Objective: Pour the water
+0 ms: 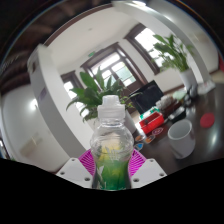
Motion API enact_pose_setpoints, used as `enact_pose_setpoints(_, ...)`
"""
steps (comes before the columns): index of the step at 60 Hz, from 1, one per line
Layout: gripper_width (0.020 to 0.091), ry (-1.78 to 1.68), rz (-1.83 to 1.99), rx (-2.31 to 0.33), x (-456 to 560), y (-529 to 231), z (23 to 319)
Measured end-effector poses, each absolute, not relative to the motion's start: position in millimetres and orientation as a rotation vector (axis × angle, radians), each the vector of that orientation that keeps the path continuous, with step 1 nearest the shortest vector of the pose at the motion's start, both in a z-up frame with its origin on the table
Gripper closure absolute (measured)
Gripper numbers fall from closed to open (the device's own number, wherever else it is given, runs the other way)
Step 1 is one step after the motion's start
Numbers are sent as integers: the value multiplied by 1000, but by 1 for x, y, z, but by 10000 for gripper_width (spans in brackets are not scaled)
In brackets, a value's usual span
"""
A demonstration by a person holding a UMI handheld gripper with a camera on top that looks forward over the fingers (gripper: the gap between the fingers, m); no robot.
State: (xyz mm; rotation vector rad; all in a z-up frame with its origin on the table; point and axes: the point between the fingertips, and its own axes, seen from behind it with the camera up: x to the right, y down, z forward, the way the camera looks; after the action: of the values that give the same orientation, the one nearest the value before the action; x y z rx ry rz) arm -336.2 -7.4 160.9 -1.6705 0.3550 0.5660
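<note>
Office room with tall windows behind. Clear plastic water bottle stands upright, gripped between the fingers. White paper cup sits right of the bottle on the tabletop. Carrying step; next, tilt over cup.

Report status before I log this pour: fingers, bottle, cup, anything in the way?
Fingers shut on bottle, held upright, cap on. Cup ahead to the right, apart from bottle. Nothing between them.
</note>
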Motion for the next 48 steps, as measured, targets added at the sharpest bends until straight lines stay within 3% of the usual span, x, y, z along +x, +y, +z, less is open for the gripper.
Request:
enact_pose_setpoints(7,725,677,947,-1536,-362,10,174)
enact_pose_setpoints(9,726,763,1025,-1498,-334,26,195)
enact_pose_setpoints(15,726,962,1200,-1380,-337,32,181)
enact_pose_setpoints(16,726,997,1220,-1378,-325,32,207)
enact_pose_setpoints(17,725,1016,1234,-1340,-329,30,191)
enact_pose_setpoints(31,725,1311,1498,-1052,-297,28,215)
enact_pose_setpoints(48,726,1589,1687,-785,-300,7,204)
